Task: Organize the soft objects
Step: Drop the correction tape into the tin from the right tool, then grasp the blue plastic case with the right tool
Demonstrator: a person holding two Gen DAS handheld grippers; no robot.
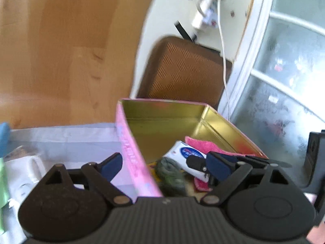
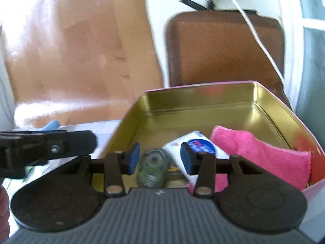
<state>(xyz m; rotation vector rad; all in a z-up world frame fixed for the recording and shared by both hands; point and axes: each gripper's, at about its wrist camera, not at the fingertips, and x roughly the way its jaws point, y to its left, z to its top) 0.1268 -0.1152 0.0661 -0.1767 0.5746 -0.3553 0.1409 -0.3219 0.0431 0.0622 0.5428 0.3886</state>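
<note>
Pink tin (image 2: pixel 264 109), gold inside, held pink cloth (image 2: pixel 262 152), white packet (image 2: pixel 195 142), greenish bundle (image 2: pixel 152 162). Left gripper (image 1: pixel 162 164) wide, straddled tin wall. Right gripper (image 2: pixel 160 158) part open, empty, above bundle. Step judged: packing tin; next likely fetch from white items (image 1: pixel 24 174) outside. Bundle blurred, identity unclear

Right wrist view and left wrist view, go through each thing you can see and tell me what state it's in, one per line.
Pink tin: open, no lid on it.
Pink towel: folded, lying inside the tin at the right.
White packet: in the tin, tilted against the towel.
Green object: in the tin, too blurred to identify.
Right gripper: open, empty, over the tin.
Left gripper: open, empty, straddling the tin's left wall.
</note>
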